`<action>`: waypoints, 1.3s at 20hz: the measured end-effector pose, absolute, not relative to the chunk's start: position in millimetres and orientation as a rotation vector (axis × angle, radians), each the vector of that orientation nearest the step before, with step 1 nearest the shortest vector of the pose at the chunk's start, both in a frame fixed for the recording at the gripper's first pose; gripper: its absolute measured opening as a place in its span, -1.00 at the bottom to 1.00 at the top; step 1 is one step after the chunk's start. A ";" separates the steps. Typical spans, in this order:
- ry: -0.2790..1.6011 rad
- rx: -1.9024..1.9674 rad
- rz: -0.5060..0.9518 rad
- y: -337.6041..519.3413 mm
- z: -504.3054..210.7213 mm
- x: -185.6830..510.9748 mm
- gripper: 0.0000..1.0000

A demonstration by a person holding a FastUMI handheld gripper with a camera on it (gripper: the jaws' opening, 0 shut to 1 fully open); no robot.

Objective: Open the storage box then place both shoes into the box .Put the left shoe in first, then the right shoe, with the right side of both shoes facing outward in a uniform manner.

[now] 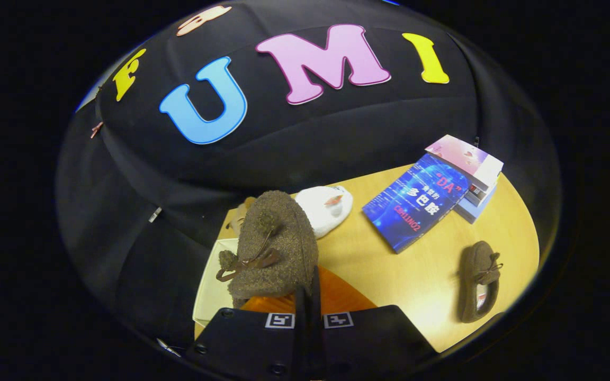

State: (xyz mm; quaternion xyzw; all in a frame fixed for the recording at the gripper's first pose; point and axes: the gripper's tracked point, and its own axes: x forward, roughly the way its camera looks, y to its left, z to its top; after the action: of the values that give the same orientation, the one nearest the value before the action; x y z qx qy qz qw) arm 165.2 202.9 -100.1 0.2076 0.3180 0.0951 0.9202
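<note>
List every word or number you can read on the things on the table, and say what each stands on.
"DA": cover of the blue book.
"多巴胺": same cover, just beneath.
Smaller lines on that cover: too blurred to read.
Pink book: print too small.
Tag inside the shoe on the table: too small.
Square markers by the fingers, which grip the held shoe: patterns, no words.
</note>
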 end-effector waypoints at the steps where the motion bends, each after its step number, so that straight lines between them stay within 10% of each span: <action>1: 0.656 0.430 0.210 218.5 -97.2 165.8 -0.90; 26: 0.950 0.407 0.058 394.8 -246.7 204.9 -0.80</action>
State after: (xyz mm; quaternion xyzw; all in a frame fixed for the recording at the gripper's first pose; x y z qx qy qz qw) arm 204.9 394.8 -246.7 0.1946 0.4541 0.0277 0.8690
